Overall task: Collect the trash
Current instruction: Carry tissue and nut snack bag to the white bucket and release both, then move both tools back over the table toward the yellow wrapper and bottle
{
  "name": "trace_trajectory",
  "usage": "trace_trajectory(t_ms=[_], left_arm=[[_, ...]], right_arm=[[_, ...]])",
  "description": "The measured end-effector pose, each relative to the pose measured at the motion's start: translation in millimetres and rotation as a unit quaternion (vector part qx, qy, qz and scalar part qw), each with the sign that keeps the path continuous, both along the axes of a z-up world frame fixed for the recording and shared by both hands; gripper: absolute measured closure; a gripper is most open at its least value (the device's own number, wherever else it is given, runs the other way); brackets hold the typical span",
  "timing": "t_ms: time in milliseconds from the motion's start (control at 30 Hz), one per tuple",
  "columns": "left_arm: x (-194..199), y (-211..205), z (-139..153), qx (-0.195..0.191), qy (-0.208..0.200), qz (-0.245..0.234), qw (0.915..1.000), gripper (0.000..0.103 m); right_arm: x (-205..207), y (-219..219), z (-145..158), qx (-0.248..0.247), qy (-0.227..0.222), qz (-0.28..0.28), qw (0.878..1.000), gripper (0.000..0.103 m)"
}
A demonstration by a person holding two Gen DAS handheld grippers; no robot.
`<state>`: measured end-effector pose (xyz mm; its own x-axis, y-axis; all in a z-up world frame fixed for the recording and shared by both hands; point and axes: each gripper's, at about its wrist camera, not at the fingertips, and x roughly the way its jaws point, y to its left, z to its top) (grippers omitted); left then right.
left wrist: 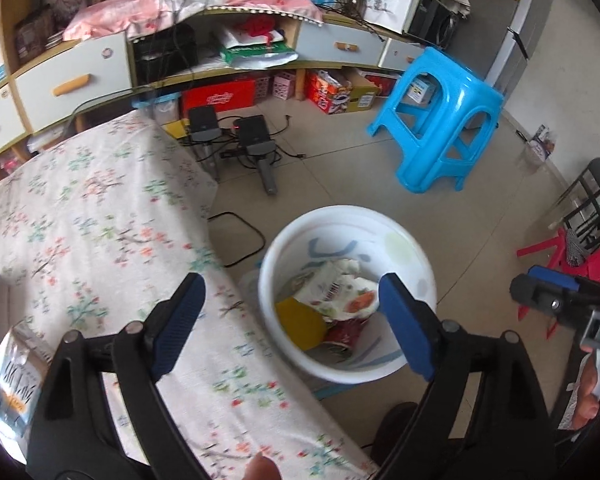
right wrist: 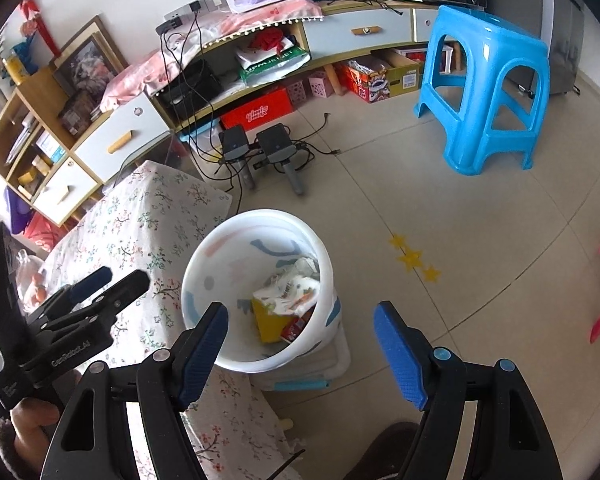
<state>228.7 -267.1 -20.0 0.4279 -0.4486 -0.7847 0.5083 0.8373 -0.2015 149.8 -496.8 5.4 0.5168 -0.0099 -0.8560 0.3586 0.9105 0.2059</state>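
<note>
White bucket point(right wrist: 204, 264) holds crumpled wrappers point(right wrist: 290, 290) and yellow box point(right wrist: 270, 322).

Table edge point(right wrist: 204, 200) flanks the bin point(right wrist: 256, 364); its mouth lies open.

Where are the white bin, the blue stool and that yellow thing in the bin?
white trash bin point(right wrist: 204, 256): right wrist view, inner wall.
blue plastic stool point(right wrist: 496, 34): right wrist view, seat top.
yellow packet point(left wrist: 300, 324): left wrist view, flat yellow face.

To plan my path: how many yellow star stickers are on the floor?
3, in a short diagonal row on the tiles right of the white bin: star, star, star. Others may be hidden.
</note>
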Motion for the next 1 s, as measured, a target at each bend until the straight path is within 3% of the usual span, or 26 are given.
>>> trace_trajectory(t_ms=[100,667,1000], left_arm=[[0,17,2,0.000,0.003,0.012,0.9999,0.008],[-58,131,28,0.012,-0.022,0.076,0.9968,0.003],[-94,198,33,0.079,-0.021,0.140,0.9868,0.002]], right_arm=[[0,5,3,-0.003,-0.003,0.007,1.000,0.026],[-17,98,24,-0.014,-0.034,0.112,0.993,0.024],[-23,143,30,-0.022,-0.045,0.163,0.985,0.021]])
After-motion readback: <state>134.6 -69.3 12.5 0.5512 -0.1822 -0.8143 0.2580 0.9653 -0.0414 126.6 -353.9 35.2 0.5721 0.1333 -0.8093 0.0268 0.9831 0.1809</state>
